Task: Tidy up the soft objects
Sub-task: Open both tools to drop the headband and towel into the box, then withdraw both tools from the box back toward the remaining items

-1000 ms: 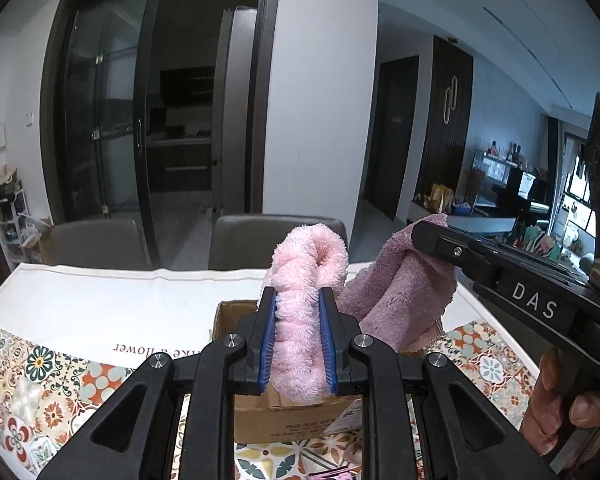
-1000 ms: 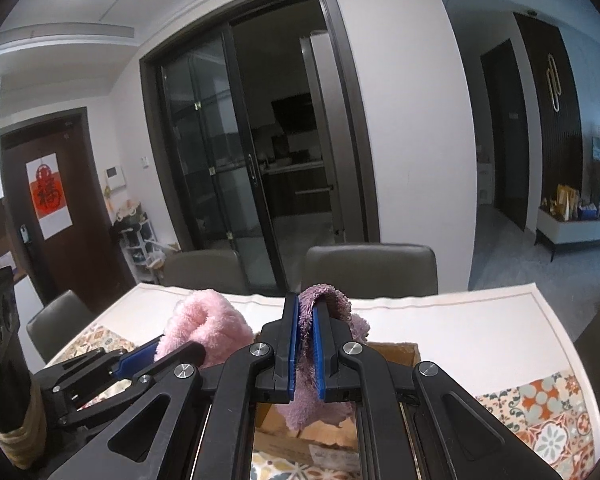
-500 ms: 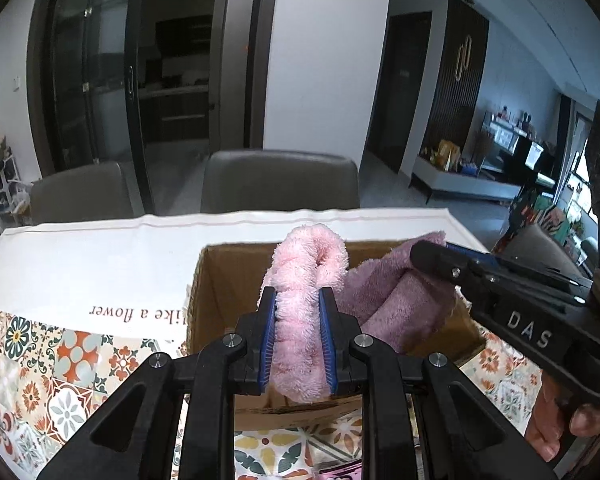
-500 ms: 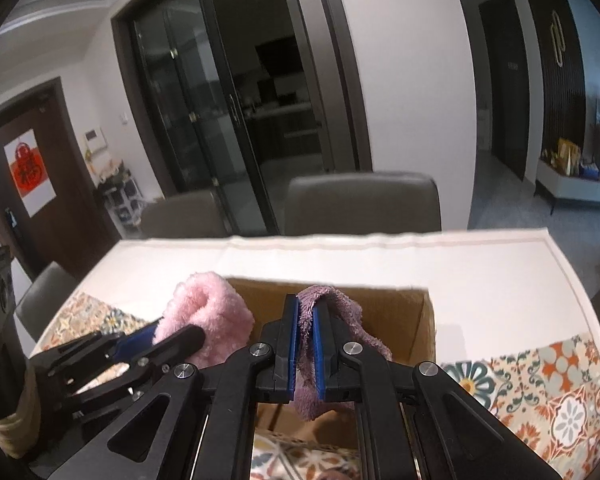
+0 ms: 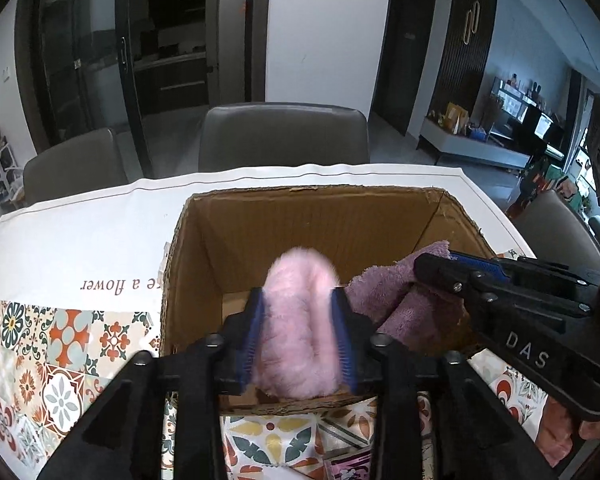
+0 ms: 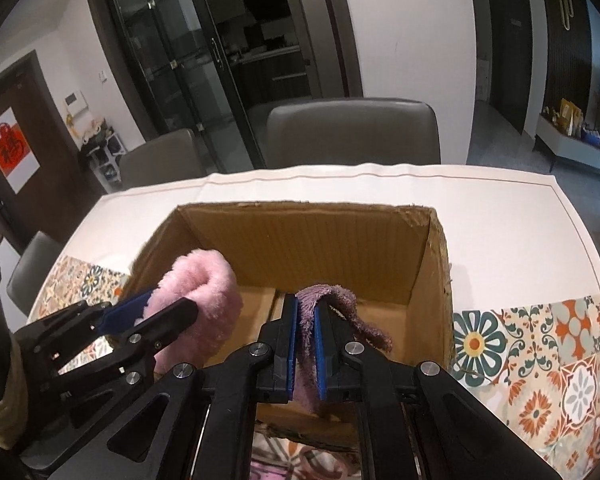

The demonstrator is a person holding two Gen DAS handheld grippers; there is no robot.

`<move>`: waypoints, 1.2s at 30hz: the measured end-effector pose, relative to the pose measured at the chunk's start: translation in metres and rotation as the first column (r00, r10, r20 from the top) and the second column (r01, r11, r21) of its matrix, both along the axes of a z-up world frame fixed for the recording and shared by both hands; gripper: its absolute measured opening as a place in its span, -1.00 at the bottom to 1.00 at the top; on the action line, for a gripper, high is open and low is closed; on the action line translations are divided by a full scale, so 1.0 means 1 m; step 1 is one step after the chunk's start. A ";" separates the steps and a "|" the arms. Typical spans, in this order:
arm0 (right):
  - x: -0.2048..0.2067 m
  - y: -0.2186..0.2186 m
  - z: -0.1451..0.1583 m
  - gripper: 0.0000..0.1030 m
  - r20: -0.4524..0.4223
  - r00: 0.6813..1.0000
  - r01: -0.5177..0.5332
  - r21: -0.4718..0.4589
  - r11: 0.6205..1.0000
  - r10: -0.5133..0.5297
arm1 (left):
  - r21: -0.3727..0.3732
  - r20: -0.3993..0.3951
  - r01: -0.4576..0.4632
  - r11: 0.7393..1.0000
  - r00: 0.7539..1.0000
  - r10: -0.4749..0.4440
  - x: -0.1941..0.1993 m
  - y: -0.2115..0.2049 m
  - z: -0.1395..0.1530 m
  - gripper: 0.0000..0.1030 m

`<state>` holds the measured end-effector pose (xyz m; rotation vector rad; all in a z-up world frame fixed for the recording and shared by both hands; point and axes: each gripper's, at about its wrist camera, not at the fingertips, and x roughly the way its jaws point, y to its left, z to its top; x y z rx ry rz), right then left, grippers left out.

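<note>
Left gripper (image 5: pixel 299 340) clamps a fluffy pink cloth (image 5: pixel 300 320), right gripper (image 6: pixel 306 334) a purple towel (image 6: pixel 332 312), both above the open cardboard box (image 6: pixel 308 236), grey chairs (image 6: pixel 352 132) beyond.

The open top of the cardboard box (image 6: pixel 340 240) is unobstructed, and bare floor is seen inside toward its far wall. The near half of the opening is taken up by the pink fluffy cloth (image 5: pixel 300 328) on the left and the purple towel (image 6: pixel 306 320) beside it, with both sets of fingers (image 6: pixel 288 336) crowded close together there. The box is ringed by open bench (image 6: pixel 500 216), with chairs (image 6: pixel 352 132) behind.
</note>
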<state>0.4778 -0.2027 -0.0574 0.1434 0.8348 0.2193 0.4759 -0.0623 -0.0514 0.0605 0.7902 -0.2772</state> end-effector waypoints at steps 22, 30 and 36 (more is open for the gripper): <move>-0.040 0.000 0.028 -0.31 0.050 0.998 0.041 -0.027 0.999 -0.040 | 0.037 0.140 -0.055 0.998 0.989 0.050 -0.047 0.010 0.036 0.13; -0.069 -0.002 0.046 -0.31 0.083 0.995 0.054 -0.008 0.998 -0.054 | 0.037 0.181 -0.055 0.998 0.982 0.048 -0.076 0.012 0.051 0.13; -0.092 -0.003 0.055 -0.31 0.102 0.993 0.058 0.004 0.998 -0.058 | 0.026 0.205 -0.049 0.998 0.978 0.043 -0.097 0.016 0.060 0.13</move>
